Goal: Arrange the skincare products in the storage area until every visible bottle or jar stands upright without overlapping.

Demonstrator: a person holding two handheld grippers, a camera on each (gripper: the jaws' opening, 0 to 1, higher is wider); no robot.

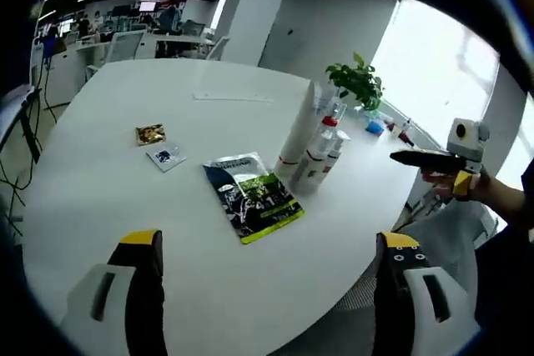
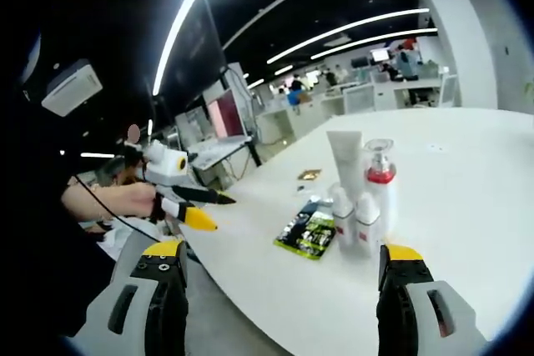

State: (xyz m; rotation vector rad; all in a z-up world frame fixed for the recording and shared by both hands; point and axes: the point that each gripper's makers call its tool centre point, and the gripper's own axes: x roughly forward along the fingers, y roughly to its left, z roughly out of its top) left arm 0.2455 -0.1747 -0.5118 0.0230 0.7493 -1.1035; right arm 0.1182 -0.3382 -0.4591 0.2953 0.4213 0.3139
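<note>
**Products upright in a tight cluster; both grippers hang back, empty**

The round white table (image 1: 125,198) carries everything. Largest on it is the green-and-dark sachet pack (image 1: 250,196), lying flat just beside the skincare group. That group stands near the table's far edge in the left gripper view: a tall white tube (image 2: 344,156) set on its cap, a pump bottle with a red collar (image 2: 379,193), and two small white bottles (image 2: 355,221) in front of them. All look upright, though they stand so close that I cannot tell whether any touch. Judging from this, the standing part seems largely done; what may remain is spacing them apart. Two small sachets, a gold one (image 1: 151,133) and a blue-printed one (image 1: 165,157), lie well apart from the group.

The left gripper (image 1: 271,277) has its jaws spread wide, holding nothing, above the near table edge. The right gripper (image 2: 284,285) is likewise wide and empty, off the table's rim.
</note>
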